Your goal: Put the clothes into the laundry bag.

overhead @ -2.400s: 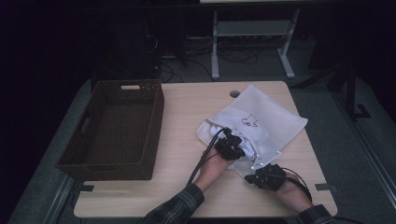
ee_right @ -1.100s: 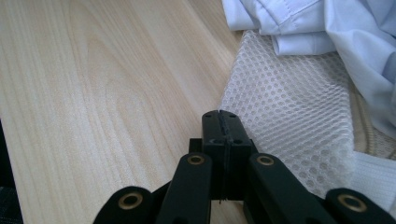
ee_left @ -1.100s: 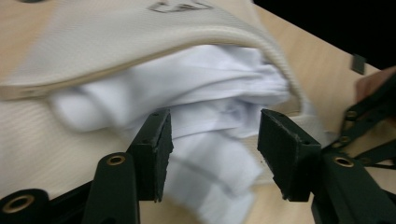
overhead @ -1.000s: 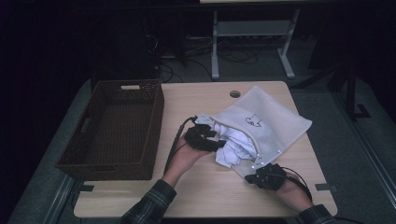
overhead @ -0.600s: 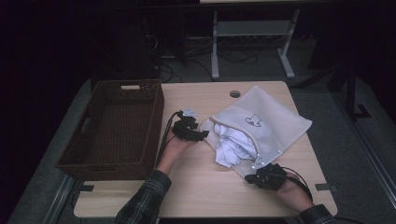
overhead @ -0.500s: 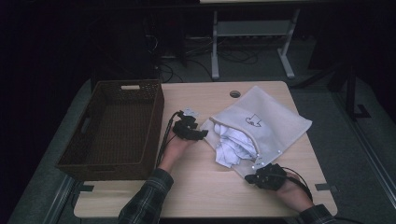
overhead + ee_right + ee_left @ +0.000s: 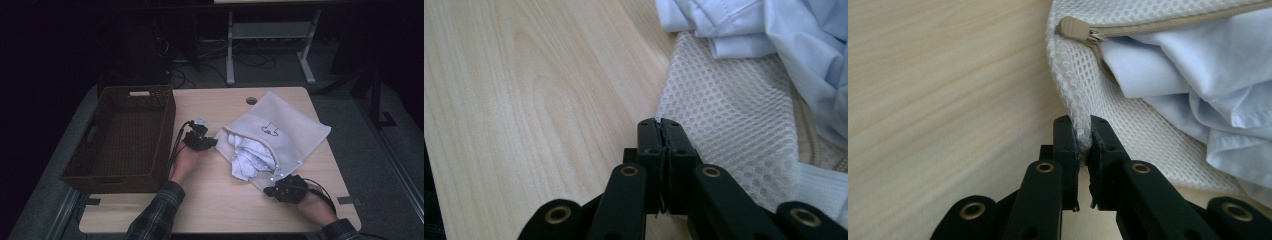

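The bag (image 7: 280, 137), a white mesh laundry sack with a zip along its mouth, lies on the table (image 7: 220, 210) to the right of the wicker basket (image 7: 120, 137), well apart from it. Pale clothes (image 7: 247, 155) spill out of its open mouth, toward the person's side of the table.

The left gripper (image 7: 1083, 140) sits at the bag's corner nearest the basket. Its jaws have just been closing, and the left gripper view shows them clamped on a fold of the mesh edge, just below the zip end (image 7: 1075, 27). The right gripper (image 7: 659, 127) is at the bag's near corner, on the far side of the clothes from the basket. Its jaws stand pressed together; the mesh lies right against them, and a thin edge of it is probably pinched between the tips, though the right gripper view does not make that certain.

By my reading, the step in hand is securing both ends of the bag's mouth so the contents can be got out. With both corners taken, the next move likely calls for lifting or pulling the mouth apart while the grips hold. Mesh is thin and slippery, so a shallow bite may slip; the pull should be slow and even. The clothes are soft and tangled, and may drag on the zip as they come out toward the basket.
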{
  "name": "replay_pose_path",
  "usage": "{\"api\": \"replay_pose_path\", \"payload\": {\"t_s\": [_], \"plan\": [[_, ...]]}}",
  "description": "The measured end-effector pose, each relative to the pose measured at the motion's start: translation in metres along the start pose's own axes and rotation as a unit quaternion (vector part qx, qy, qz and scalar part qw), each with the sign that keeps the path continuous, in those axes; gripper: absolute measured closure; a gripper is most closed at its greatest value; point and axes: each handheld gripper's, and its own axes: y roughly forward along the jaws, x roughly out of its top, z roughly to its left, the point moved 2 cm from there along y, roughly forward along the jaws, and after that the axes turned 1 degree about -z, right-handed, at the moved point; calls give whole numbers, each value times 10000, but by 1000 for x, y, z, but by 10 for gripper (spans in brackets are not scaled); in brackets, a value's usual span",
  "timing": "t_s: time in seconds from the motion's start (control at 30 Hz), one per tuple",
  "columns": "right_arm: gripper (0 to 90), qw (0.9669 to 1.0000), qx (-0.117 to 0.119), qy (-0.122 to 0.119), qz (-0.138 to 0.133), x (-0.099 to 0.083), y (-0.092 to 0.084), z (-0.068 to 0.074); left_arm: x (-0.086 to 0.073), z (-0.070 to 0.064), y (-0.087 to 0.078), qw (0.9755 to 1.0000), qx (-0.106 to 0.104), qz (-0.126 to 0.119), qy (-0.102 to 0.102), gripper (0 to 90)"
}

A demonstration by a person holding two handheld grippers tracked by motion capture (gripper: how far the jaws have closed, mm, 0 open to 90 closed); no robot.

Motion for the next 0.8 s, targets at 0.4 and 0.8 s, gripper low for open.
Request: {"api": "replay_pose_path", "payload": {"t_s": [0.4,0.8], "plan": [[865,9995,-246,143,112,-7,-8,-17,-28,-18,-28,9999,-137,-48,-77,840],[865,9979,-534,358,54,-12,-12,-39,-59,-46,-51,9998,-181,-66,11,827]]}}
